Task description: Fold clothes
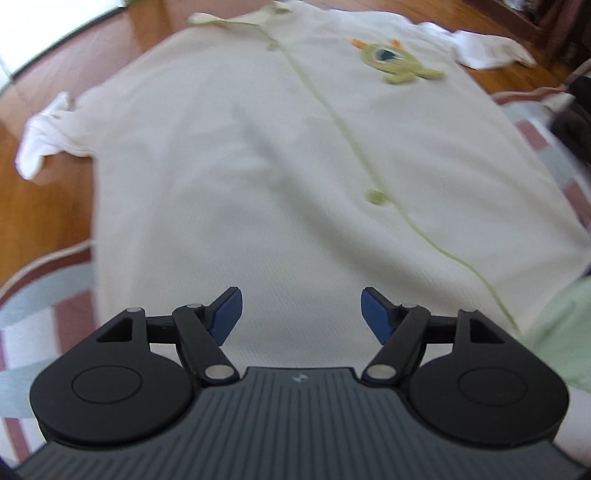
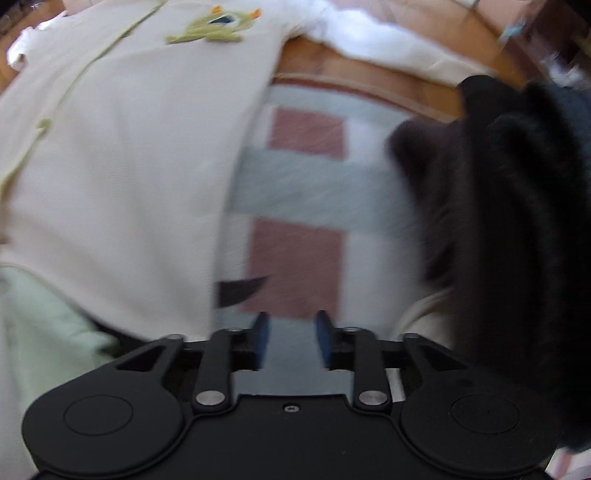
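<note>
A cream button-up garment [image 1: 258,155] with a green placket and a green one-eyed monster patch [image 1: 395,59] lies spread flat, sleeves out to both sides. My left gripper [image 1: 301,314] hovers over its lower hem, blue pads wide apart with nothing between them. In the right wrist view the same garment [image 2: 129,166] fills the left half, its patch [image 2: 214,26] at the top. My right gripper [image 2: 291,339] stands open just off the garment's side edge, above the checked rug, holding nothing.
A checked rug [image 2: 299,177] in pink, grey and white lies under the garment on a wooden floor [image 1: 48,206]. A dark furry heap [image 2: 517,229] sits at the right. Pale green cloth [image 2: 48,321] lies by the hem.
</note>
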The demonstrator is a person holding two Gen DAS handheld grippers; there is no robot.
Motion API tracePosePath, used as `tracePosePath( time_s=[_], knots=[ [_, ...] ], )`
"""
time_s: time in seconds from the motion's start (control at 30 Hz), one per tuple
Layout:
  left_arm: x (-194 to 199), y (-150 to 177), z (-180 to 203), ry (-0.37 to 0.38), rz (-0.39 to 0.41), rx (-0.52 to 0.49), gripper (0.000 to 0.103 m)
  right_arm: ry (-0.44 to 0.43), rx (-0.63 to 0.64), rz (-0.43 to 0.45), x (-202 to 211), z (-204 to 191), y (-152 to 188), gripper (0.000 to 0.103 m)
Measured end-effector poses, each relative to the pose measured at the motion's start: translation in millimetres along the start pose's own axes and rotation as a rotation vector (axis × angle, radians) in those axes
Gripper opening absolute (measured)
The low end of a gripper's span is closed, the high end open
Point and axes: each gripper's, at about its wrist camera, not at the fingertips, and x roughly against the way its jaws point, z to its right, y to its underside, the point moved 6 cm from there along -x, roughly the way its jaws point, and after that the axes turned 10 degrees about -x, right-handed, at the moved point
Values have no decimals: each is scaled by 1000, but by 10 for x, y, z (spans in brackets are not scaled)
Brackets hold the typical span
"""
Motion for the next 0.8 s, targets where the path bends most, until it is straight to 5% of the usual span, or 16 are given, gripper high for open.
tracePosePath(
  time_s=[0.1,0.27,0.37,0.5,0.63,0.8],
  knots=[
    [208,-168,-238,-52,3,112,72,-152,-69,26,57,-20,-226,37],
    [552,-666,-529,-43,38,306,86,-247,85,185,499,-560,-991,39],
    [624,-1006,-606,-67,66,338,86,-424,163,160,844,-989,-1619,45],
    [738,-1252,-665,-86,149,356,86,-617,153,-48,1047,-1411,-2481,51],
    [861,-939,-728,-124,198,346,89,-563,-143,-251,1194,-1447,-3084,52],
    [694,-171,-943,-113,179,349,91,-404,-144,-340,2054,-1805,-3380,55]
  ],
)
